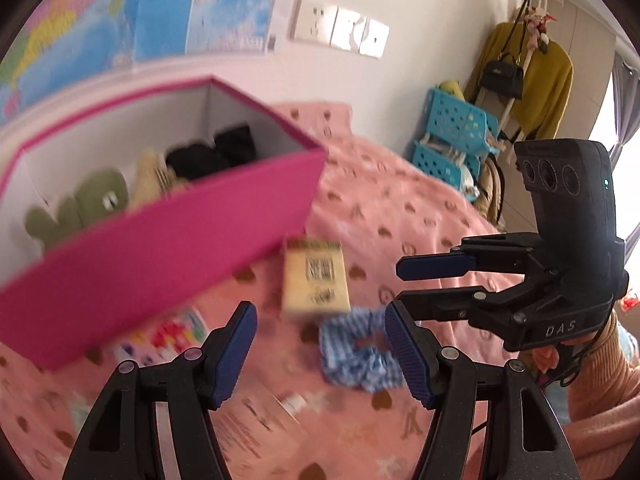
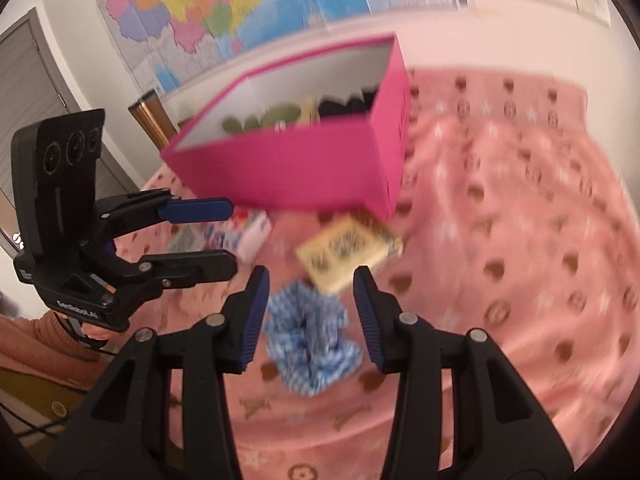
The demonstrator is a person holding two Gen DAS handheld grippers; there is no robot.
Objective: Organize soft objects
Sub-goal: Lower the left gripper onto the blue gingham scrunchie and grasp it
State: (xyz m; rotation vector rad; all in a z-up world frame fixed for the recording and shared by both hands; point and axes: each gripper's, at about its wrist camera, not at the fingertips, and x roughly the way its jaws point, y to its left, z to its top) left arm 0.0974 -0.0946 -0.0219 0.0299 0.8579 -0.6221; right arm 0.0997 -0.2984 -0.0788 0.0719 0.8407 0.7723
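Note:
A blue-and-white checked scrunchie (image 1: 358, 354) lies on the pink bedspread (image 1: 400, 208); it also shows in the right wrist view (image 2: 310, 342). My right gripper (image 2: 311, 316) is open, its jaws either side of the scrunchie and just above it; it also shows in the left wrist view (image 1: 404, 286). My left gripper (image 1: 320, 352) is open and empty, left of the scrunchie; it also shows in the right wrist view (image 2: 230, 236). A pink storage box (image 1: 160, 240) (image 2: 304, 168) behind holds a green plush (image 1: 80, 208), a beige soft item (image 1: 150, 178) and black cloth (image 1: 212, 152).
A tan card box (image 1: 314, 278) (image 2: 348, 254) lies just beyond the scrunchie. A colourful small pack (image 1: 168, 334) (image 2: 244, 234) sits by the pink box. Blue plastic baskets (image 1: 456, 136) and a coat rack (image 1: 528, 80) stand past the bed. A map (image 2: 224, 4) hangs on the wall.

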